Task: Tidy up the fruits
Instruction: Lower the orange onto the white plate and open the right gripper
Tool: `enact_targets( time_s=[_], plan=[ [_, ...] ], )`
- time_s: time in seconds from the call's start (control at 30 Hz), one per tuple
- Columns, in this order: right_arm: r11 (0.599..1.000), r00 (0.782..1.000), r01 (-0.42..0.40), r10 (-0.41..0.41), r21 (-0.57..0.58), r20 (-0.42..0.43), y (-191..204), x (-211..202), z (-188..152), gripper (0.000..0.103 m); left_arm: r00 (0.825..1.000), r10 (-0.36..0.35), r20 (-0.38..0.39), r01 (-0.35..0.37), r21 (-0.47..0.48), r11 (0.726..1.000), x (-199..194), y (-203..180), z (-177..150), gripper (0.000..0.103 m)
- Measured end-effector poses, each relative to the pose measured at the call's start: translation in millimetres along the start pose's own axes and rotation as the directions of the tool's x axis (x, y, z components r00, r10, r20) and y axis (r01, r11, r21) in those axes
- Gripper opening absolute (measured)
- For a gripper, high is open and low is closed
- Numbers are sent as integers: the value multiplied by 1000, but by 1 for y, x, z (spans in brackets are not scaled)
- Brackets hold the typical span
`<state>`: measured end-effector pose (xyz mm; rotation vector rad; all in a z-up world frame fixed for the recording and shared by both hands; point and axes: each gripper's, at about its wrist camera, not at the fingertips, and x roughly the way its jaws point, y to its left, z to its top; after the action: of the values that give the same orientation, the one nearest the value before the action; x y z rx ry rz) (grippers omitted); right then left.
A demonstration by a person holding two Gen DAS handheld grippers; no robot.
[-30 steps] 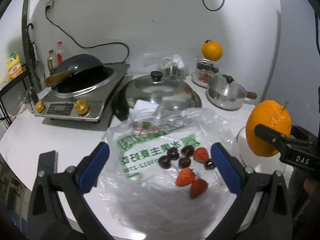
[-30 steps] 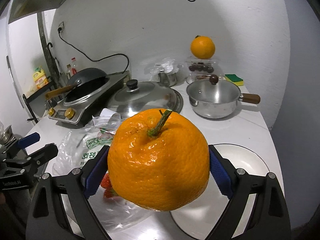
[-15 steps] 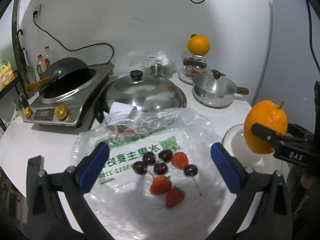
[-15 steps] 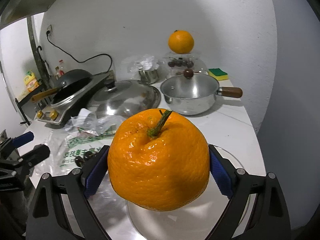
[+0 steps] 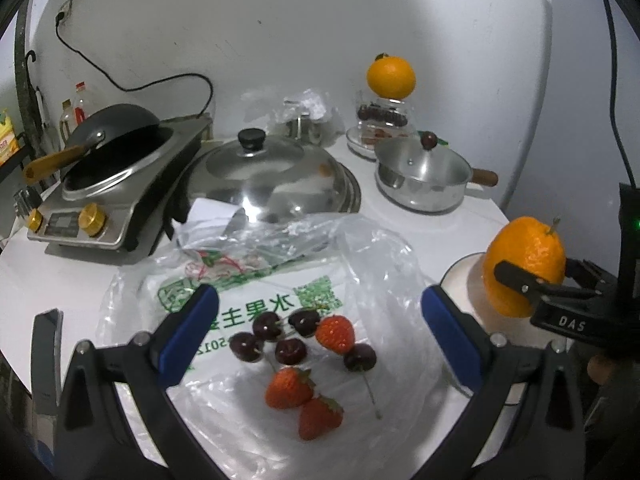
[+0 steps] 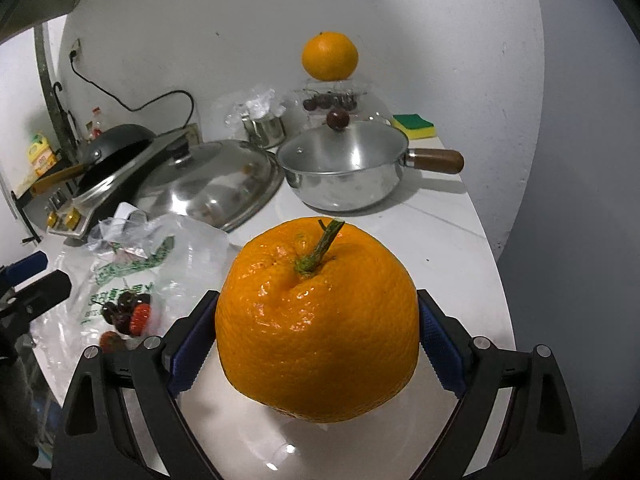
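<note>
My right gripper (image 6: 318, 308) is shut on a large orange (image 6: 316, 320) with a green stem, both blue pads pressing its sides. It hangs just above a white plate (image 6: 224, 420). The left wrist view shows the same orange (image 5: 524, 256) and right gripper (image 5: 520, 280) over the plate (image 5: 460, 272) at the right. My left gripper (image 5: 319, 300) is open above a clear plastic bag (image 5: 248, 280) lying flat. Several dark cherries (image 5: 266, 326) and three strawberries (image 5: 288, 388) lie on the bag between the fingers. Another orange (image 5: 391, 76) sits on a clear container at the back.
A lidded steel saucepan (image 5: 422, 176) with a wooden handle stands behind the plate. A big domed lid (image 5: 272, 168) and an induction cooker with a wok (image 5: 112, 168) fill the back left. A yellow-green sponge (image 6: 414, 125) lies near the wall. The table edge runs close on the right.
The right gripper has carried the orange forward and down until it hangs over the white plate. The left gripper has moved in over the bag, so the cherries and strawberries look closer.
</note>
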<state>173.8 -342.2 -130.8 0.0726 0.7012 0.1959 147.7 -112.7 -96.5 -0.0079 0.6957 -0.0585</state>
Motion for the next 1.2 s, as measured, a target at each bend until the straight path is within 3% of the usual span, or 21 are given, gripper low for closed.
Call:
enact_targets(
  time_s=[0.47,0.97,1.2],
  plan=[
    [1000,999,20,-20,1,-48,-4,16,0,94,999,-10,-35,10,6,1000,16,-4,0,102],
    [998,993,50,-46,39,-106,-7,24,1,96,1000,-9,-8,9,-2,1000,-1,8,-1,102],
    [994,992,100,-96,52,-79,-4,19,-1,96,1000,-10,6,10,-11,1000,-10,15,-1,102]
  ],
)
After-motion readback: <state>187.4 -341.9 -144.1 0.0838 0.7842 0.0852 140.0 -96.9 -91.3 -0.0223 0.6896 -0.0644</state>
